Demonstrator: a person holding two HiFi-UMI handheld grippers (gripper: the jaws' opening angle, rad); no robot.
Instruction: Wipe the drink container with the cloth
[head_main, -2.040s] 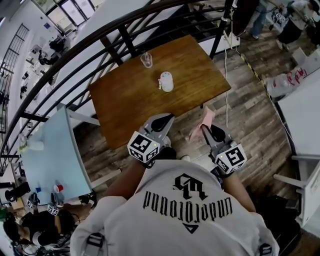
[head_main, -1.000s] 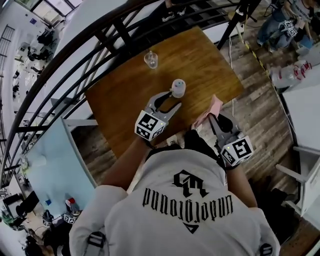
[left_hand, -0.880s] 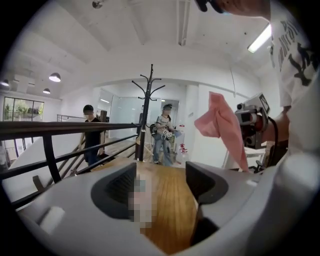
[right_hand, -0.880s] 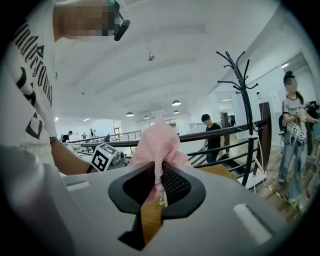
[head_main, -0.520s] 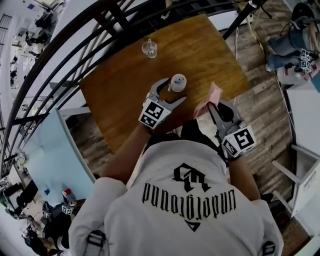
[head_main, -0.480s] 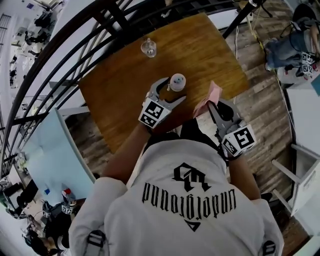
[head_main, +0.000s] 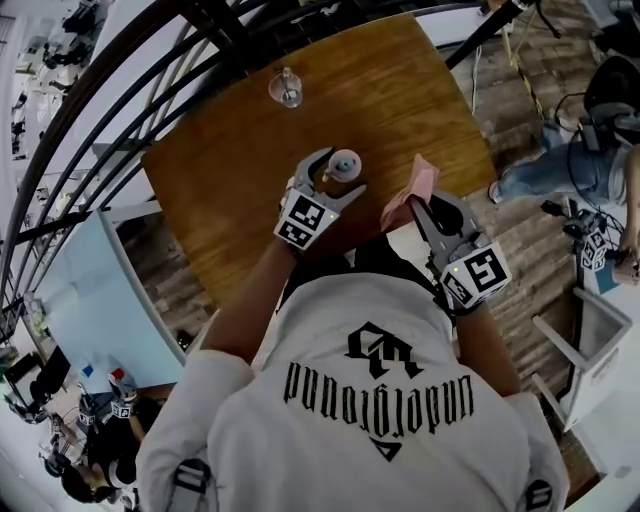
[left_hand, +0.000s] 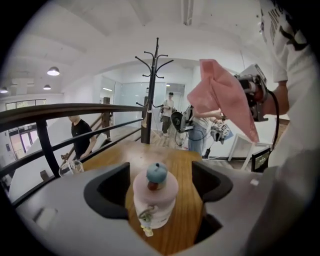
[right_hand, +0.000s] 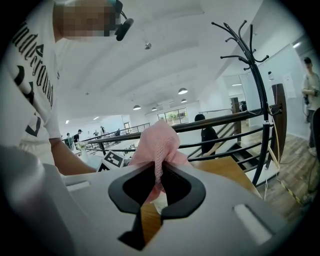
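Observation:
The drink container (head_main: 343, 163) is a pale cup with a blue knob on its lid, standing upright on the brown wooden table (head_main: 230, 170). My left gripper (head_main: 330, 172) is open; its jaws have just been opening. In the left gripper view the container (left_hand: 155, 200) stands between the two jaws, and neither pad touches it. To the right, my right gripper (head_main: 425, 205) is shut on the pink cloth (head_main: 412, 192). In the right gripper view the cloth (right_hand: 159, 145) bunches up out of the pinched jaws. The cloth (left_hand: 222, 97) also hangs high at the right of the left gripper view.
A clear glass (head_main: 285, 90) stands near the table's far edge, by the black railing (head_main: 120, 90). A black coat rack (left_hand: 150, 90) rises beyond the table. People stand in the background. Wooden floor lies to the right of the table.
Both grippers have moved forward over the table. The left jaws have spread wider and now sit on either side of the container. The right gripper still carries the cloth, closer to the container.

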